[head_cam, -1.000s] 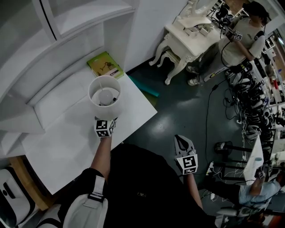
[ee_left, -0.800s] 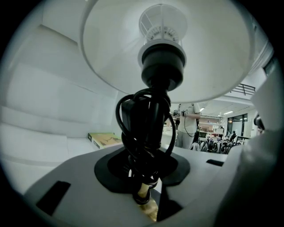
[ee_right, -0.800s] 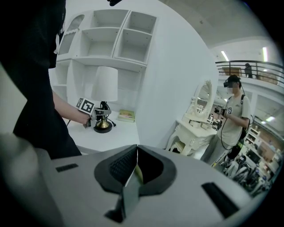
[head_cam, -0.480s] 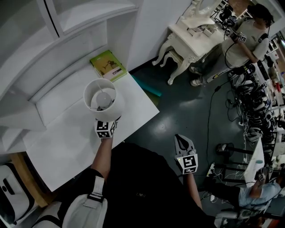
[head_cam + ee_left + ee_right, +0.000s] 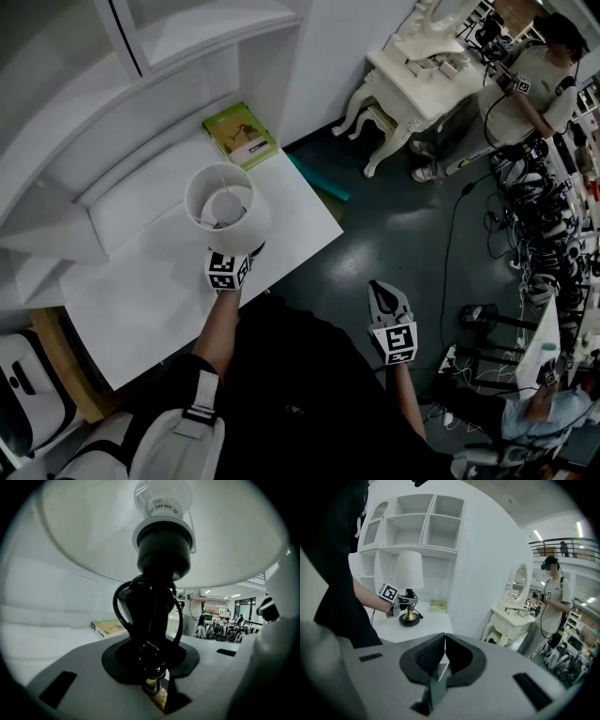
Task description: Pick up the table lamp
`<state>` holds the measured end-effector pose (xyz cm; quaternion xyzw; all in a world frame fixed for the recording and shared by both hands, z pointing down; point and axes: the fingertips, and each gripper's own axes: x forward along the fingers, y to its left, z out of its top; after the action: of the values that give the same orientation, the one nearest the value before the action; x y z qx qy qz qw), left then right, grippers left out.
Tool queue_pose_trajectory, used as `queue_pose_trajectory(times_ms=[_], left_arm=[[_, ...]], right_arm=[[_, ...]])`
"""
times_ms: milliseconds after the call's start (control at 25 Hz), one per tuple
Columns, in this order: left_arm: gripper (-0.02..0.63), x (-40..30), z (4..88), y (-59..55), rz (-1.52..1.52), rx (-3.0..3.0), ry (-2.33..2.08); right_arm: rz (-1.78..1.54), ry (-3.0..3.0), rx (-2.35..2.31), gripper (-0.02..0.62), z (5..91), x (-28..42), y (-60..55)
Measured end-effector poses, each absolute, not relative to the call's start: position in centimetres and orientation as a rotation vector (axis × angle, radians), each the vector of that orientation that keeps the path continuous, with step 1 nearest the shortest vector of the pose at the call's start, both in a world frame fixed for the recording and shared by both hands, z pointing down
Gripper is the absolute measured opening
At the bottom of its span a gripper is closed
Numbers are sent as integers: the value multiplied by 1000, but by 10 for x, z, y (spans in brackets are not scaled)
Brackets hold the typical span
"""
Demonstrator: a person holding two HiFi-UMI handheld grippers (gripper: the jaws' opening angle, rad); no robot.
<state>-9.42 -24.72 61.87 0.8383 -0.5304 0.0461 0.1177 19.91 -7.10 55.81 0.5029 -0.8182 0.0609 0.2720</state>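
Observation:
The table lamp has a white shade [image 5: 225, 208], a black socket [image 5: 164, 550] and a brass stem over a round black base [image 5: 409, 619]. A black cord is wound round the stem [image 5: 147, 620]. My left gripper [image 5: 239, 255] reaches under the shade, and its jaws are closing on the stem, which sits between the pads. In the right gripper view the left gripper [image 5: 405, 603] holds the stem just above the base; whether the base touches the desk I cannot tell. My right gripper [image 5: 379, 289] hangs over the dark floor, shut, with nothing in it.
The lamp stands over a white desk [image 5: 141, 281] with a white shelf unit [image 5: 112, 103] behind it. A green book [image 5: 241, 134] lies at the desk's far corner. A white dressing table [image 5: 422, 75], a standing person [image 5: 525, 84] and floor cables [image 5: 525, 234] are at the right.
The shade has tipped a little and shifted with my left gripper relative to the green book. My right gripper has kept its place.

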Motion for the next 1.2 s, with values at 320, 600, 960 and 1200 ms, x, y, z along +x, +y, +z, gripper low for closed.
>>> queue_pose_trajectory(times_ms=[320,600,960,1200], left_arm=[[95,-108,594,-233,162,2461,-1532],[95,-127,559,-215,227,2509,-1510],[95,-141,513,-193,166,2537,-1472],[94,-143,499,-195,166,2552,-1453]], right_arm=[[163,-2254,1348,9,552,187,-74],[180,-2302,1363,9,554,172,-83],[179,-2333,1363,9,553,147,-94],[160,-2329,1373,8,550,143,-99]])
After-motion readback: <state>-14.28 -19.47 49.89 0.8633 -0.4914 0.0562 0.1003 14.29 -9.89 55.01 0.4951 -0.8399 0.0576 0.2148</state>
